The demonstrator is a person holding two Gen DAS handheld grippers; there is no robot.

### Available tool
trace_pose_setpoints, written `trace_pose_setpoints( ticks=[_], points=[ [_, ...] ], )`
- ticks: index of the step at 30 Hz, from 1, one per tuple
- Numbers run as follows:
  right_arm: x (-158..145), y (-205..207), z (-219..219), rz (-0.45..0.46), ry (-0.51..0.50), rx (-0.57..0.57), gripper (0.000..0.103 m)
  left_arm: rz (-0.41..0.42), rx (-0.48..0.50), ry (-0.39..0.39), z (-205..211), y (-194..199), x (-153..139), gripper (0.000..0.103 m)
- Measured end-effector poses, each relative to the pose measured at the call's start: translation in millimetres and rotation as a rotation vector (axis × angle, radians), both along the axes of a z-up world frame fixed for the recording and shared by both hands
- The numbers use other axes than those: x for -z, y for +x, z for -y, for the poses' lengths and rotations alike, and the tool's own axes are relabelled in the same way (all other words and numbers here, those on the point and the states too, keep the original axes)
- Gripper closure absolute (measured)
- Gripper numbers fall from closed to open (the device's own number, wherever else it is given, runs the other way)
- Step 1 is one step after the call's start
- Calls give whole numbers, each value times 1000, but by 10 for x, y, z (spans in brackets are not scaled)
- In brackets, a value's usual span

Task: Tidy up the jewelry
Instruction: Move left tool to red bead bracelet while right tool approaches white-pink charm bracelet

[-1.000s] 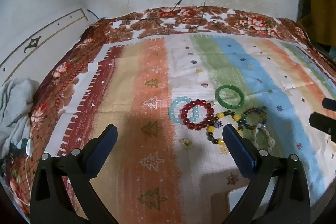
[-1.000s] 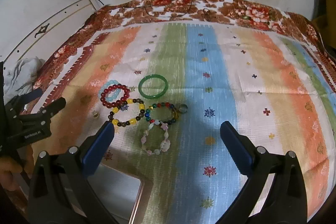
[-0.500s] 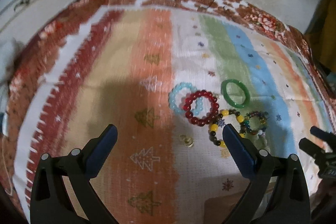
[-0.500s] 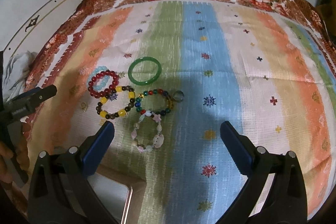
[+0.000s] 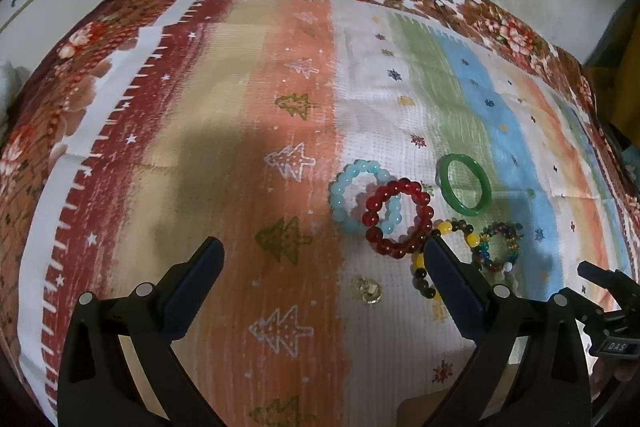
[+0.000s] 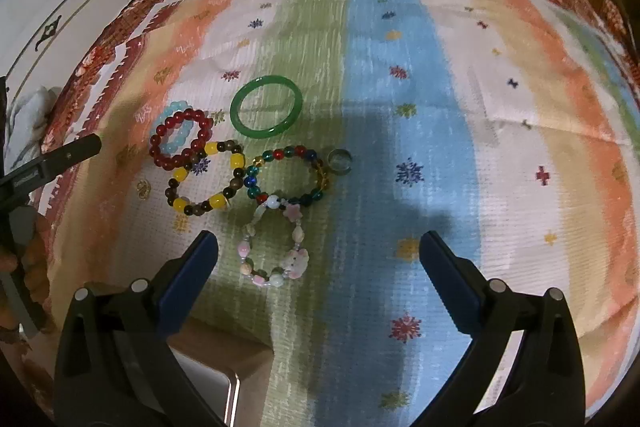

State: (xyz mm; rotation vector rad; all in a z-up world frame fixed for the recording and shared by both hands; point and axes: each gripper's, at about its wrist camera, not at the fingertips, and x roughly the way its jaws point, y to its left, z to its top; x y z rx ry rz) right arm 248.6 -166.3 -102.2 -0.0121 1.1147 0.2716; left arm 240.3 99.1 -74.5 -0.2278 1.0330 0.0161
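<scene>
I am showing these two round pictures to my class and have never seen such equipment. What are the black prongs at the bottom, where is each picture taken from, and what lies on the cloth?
No robot here: a person holds a two-finger gripper in each hand, with a wide-angle camera on each looking forward along its fingers. One picture comes from the left gripper, the other from the right gripper. The black prongs are each gripper's own fingers; both are open and hold nothing.

On the striped cloth lie bracelets: a green bangle, a red bead bracelet overlapping a pale blue one, a yellow-and-brown one, a multicoloured one and a pale charm one. A small metal ring lies beside the multicoloured one.
</scene>
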Motion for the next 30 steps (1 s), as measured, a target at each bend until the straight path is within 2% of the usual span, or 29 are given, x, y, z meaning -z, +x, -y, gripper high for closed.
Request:
trace_pose_setpoints(
  ticks=[3,7,9,20,22,23,27,30],
  points=[
    [68,48,-18,-27,-14,-10,4,-13,23,-6,25,99,37,14],
    [174,110,-11,-88,36,-13,4,-30,57,6,79,236,90,18],
    [202,128,-16,-98,33,-14,4,-36,68,6,99,279,111,25],
    [353,250,-36,-159,45,-11,4,-77,133,11,229,474,230,38],
    [371,257,-24,-167,51,-7,6,-83,146,10,255,509,253,46],
    [379,261,-18,-172,55,-4,10,-87,152,12,264,524,266,48],
    [405,262,-7,-183,66,1,13,-101,173,31,318,582,328,53],
    [435,262,-16,-196,69,0,17,-106,184,39,345,617,360,53]
  ],
)
